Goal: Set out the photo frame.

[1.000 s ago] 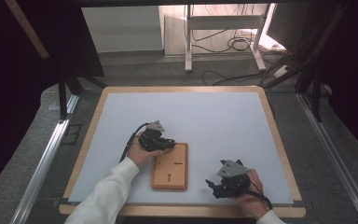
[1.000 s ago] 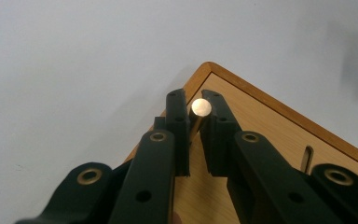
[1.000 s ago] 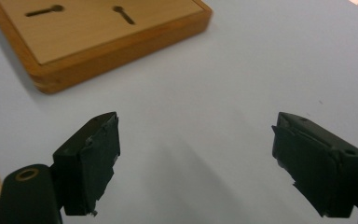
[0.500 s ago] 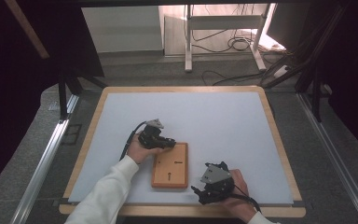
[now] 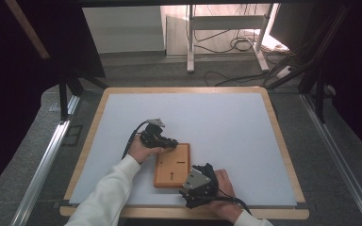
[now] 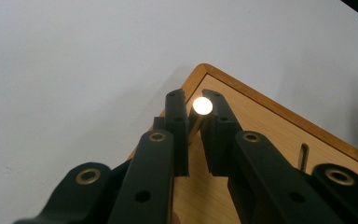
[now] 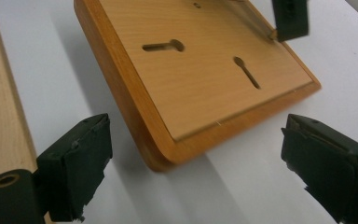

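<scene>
An orange-brown wooden board (image 5: 172, 165) with two keyhole slots lies flat on the white mat (image 5: 226, 122). My left gripper (image 5: 168, 141) sits at the board's far left corner. In the left gripper view its jaws (image 6: 194, 100) are shut on a thin brass pin (image 6: 202, 106) with a shiny round head, just above that corner (image 6: 205, 74). My right gripper (image 5: 194, 184) is at the board's near right corner. In the right gripper view it (image 7: 200, 163) stands wide open, with the board's corner (image 7: 168, 156) between its pads and apart from both.
The mat lies in a light wooden frame (image 5: 283, 141), whose near rail (image 7: 0, 116) runs close beside my right gripper. Metal rails (image 5: 47, 155) flank the table. A white stand (image 5: 226, 28) and cables are on the floor beyond.
My right gripper has moved left along the near edge, from the mat's right side to the board's near right corner. The left gripper and the board have stayed put.
</scene>
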`<state>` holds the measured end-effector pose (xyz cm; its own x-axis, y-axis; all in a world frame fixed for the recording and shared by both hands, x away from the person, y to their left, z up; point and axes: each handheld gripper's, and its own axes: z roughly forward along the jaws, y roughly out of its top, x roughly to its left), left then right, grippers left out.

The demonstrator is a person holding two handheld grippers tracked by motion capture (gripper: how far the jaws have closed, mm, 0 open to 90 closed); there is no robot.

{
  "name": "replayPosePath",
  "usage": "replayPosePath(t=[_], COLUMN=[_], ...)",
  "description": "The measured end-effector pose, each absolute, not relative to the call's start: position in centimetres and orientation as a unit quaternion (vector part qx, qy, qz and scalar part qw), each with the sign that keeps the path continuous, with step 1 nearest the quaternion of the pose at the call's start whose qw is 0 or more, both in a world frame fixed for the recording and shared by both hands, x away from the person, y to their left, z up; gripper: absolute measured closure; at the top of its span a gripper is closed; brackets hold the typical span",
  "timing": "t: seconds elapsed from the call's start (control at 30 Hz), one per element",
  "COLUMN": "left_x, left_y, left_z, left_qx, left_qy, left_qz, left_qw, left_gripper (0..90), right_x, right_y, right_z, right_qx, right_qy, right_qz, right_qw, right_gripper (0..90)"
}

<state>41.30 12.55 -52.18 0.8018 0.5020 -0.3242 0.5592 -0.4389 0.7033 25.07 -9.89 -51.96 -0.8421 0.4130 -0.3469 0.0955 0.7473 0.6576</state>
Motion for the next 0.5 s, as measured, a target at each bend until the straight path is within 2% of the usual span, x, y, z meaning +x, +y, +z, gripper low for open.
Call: replayPosePath(t=[0.33, 0.5], left_x=[41.5, 41.2], left_y=[12.6, 12.4], left_z=[-52.3, -52.1], left_qx=[0.845, 0.851], left_qy=[0.316, 0.311], left_qz=[-0.042, -0.021], left_qw=[0.430, 0.422], left_gripper=[81.9, 83.1], right_x=[25.4, 25.3], right_y=[-7.5, -7.0], right_z=[-52.9, -53.0], right_qx=[0.121, 0.106], right_qy=[0.898, 0.898], right_qz=[0.310, 0.300], right_qw=[0.287, 0.302], right_gripper=[9.1, 14.1])
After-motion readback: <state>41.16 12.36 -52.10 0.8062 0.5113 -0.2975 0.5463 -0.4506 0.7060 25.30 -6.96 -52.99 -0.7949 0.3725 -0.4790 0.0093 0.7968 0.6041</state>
